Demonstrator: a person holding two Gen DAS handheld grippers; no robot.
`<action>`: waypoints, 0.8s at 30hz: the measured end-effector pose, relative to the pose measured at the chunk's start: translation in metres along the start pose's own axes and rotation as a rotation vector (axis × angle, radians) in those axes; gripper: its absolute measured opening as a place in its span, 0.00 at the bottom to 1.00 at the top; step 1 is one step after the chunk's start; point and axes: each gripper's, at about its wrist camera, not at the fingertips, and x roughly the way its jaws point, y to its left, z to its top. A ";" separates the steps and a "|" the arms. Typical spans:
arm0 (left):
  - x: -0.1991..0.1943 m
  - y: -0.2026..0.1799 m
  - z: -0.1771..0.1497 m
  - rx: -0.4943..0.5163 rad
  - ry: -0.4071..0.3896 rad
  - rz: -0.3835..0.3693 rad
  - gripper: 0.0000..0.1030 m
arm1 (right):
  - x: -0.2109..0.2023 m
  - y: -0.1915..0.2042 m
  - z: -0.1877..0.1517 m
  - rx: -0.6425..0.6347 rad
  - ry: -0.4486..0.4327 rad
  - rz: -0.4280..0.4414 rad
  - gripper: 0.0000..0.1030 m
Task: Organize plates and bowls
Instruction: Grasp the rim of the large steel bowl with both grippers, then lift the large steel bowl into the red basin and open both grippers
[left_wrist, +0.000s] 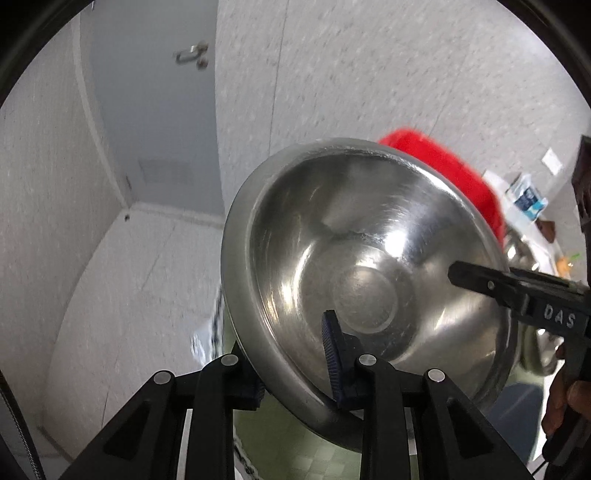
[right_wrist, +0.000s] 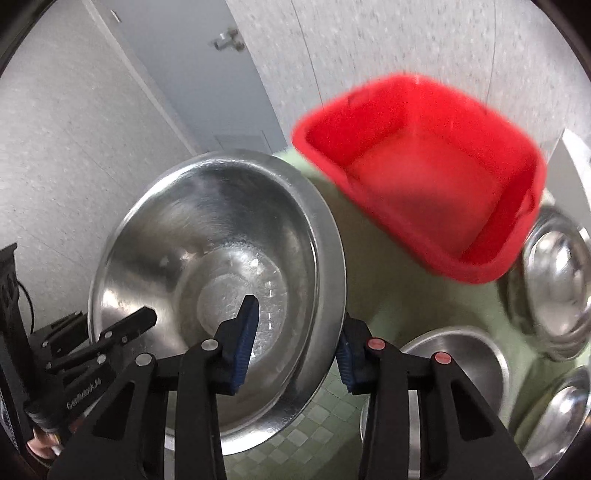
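A large steel bowl (left_wrist: 369, 258) is held tilted between both grippers, its hollow facing the cameras. My left gripper (left_wrist: 295, 376) is shut on the bowl's near rim, one blue pad inside and one outside. My right gripper (right_wrist: 295, 354) is shut on the opposite rim of the same bowl (right_wrist: 221, 240), again with one pad inside and one outside. In the left wrist view a black finger (left_wrist: 476, 280) of the right gripper reaches in from the right. In the right wrist view a finger (right_wrist: 133, 325) of the left gripper shows at the lower left.
A red plastic tub (right_wrist: 424, 184) stands empty behind the bowl on a pale green checked cloth (right_wrist: 321, 435). Three more steel bowls (right_wrist: 554, 273) (right_wrist: 458, 365) (right_wrist: 565, 413) lie at the right. A grey door (left_wrist: 155, 110) and speckled walls are behind.
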 end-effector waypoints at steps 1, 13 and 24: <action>-0.003 -0.002 0.009 0.006 -0.022 -0.006 0.23 | -0.014 0.000 0.004 -0.005 -0.028 0.003 0.38; 0.073 -0.073 0.114 0.182 -0.091 -0.110 0.23 | -0.053 -0.094 0.060 0.151 -0.151 -0.065 0.38; 0.223 -0.115 0.186 0.254 0.048 -0.113 0.23 | -0.007 -0.142 0.081 0.218 -0.058 -0.161 0.38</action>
